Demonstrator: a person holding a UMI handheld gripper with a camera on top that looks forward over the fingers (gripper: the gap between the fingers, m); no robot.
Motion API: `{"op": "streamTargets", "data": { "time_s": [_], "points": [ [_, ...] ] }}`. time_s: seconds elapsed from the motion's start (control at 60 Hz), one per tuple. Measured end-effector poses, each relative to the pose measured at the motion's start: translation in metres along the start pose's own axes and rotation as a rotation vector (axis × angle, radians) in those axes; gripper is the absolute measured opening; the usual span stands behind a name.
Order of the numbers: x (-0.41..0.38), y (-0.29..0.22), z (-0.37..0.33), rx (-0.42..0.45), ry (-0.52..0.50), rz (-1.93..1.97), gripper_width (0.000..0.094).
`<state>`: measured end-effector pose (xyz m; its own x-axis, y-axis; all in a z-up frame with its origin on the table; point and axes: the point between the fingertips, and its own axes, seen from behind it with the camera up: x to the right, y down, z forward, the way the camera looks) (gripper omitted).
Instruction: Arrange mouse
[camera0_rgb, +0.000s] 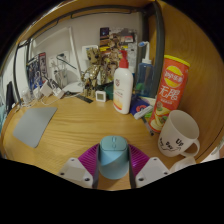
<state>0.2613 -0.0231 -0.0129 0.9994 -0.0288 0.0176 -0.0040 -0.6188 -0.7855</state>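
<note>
At the far left of the wooden desk (75, 125) lies a flat grey mat (33, 127), set at a slant, its near corner pointing toward the middle of the desk. Behind it, along the back edge, stands a cluster of small things too crowded to tell apart, with some cables and upright cards or packets among them.

Toward the middle, a white bottle (123, 87) with a red cap stands upright, well beyond the fingers. Just left of it sits a small white box (101, 96), and behind both a jumble of packaging rises against the wall.

Down at the near edge, the gripper (113, 165) reaches forward over the desk. Its jaws are narrow and hold the mouse (113, 155), a pale blue one with its rounded back facing up. The purple pads (90, 158) press against its left and right flanks with no gap showing at either side. Whether the mouse rests on the desk or hangs just above it cannot be told from here.

To the right of the bottle stands a tall yellow-and-red can of crisps (172, 88), leaning slightly in this wide view. Beside its foot lie some small coloured packets (147, 110). Nearest on the right, a white mug (180, 132) with dark printing stands upright, just ahead and right of the right finger, apart from the mouse.
</note>
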Motion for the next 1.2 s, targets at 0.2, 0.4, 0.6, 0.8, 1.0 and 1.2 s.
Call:
{"op": "streamTargets", "data": {
  "time_s": [0.2, 0.4, 0.6, 0.8, 1.0, 1.2],
  "points": [
    [0.001, 0.001, -0.001, 0.002, 0.028, -0.006, 0.0302],
    [0.002, -0.028, -0.014, 0.016, 0.098, 0.061, 0.0301],
    [-0.047, -0.154, -0.063, 0.184, 0.117, 0.072, 0.0302],
    [-0.155, -0.240, -0.086, 0.285, 0.049, 0.048, 0.0307],
    [-0.288, -0.218, -0.041, 0.210, -0.057, -0.009, 0.0316],
    [-0.359, -0.140, 0.019, 0.066, -0.097, -0.062, 0.0315]
  ]
}}
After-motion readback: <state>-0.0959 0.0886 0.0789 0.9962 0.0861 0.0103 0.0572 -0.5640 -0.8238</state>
